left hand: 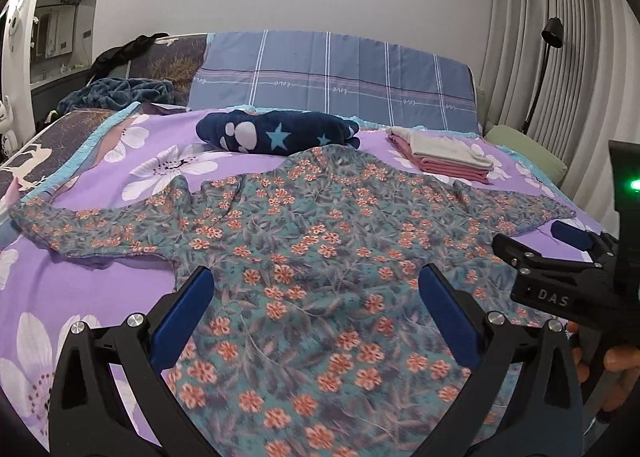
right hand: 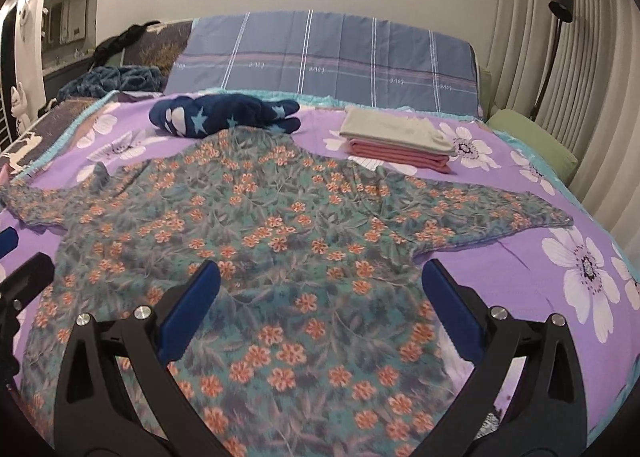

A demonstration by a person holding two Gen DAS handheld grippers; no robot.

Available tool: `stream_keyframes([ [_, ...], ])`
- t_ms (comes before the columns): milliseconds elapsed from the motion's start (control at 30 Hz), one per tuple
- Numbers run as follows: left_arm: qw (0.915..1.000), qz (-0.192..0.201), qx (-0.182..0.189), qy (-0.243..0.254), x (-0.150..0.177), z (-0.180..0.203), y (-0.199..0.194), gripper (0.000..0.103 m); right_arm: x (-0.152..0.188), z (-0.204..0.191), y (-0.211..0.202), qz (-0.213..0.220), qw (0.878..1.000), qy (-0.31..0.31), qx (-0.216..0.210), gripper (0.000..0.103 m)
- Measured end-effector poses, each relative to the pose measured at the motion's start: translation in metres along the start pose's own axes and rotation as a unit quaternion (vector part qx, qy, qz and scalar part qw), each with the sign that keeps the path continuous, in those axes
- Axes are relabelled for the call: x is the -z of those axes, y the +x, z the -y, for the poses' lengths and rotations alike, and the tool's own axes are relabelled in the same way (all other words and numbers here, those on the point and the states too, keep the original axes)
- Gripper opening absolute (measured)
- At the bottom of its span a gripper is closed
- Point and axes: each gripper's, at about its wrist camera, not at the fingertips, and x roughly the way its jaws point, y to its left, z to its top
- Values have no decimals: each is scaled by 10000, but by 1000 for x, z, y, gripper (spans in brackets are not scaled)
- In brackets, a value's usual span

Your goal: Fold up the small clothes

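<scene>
A teal floral top (left hand: 304, 241) with orange flowers lies spread flat on the purple flowered bedspread (left hand: 120, 281), sleeves out to both sides; it also shows in the right wrist view (right hand: 280, 241). My left gripper (left hand: 316, 293) is open and empty, hovering over the top's lower left part. My right gripper (right hand: 320, 285) is open and empty over the lower right part; it also shows at the right edge of the left wrist view (left hand: 576, 253).
A folded stack of pink and beige clothes (right hand: 396, 141) lies at the back right. A navy star-patterned bundle (right hand: 224, 115) lies just beyond the top's collar. A blue plaid pillow (right hand: 328, 61), a green cushion (right hand: 536, 141), curtains and a floor lamp (right hand: 558, 17) stand behind.
</scene>
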Motion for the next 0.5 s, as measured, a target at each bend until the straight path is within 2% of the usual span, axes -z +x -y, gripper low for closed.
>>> stream_keyframes([
  [333, 9998, -9, 195, -2, -8, -28, 15, 102, -2, -38, 31, -117, 9993, -355, 74, 101],
  [500, 9994, 56, 345, 36, -12, -42, 16, 102, -5, -52, 39, -254, 9994, -188, 143, 101],
])
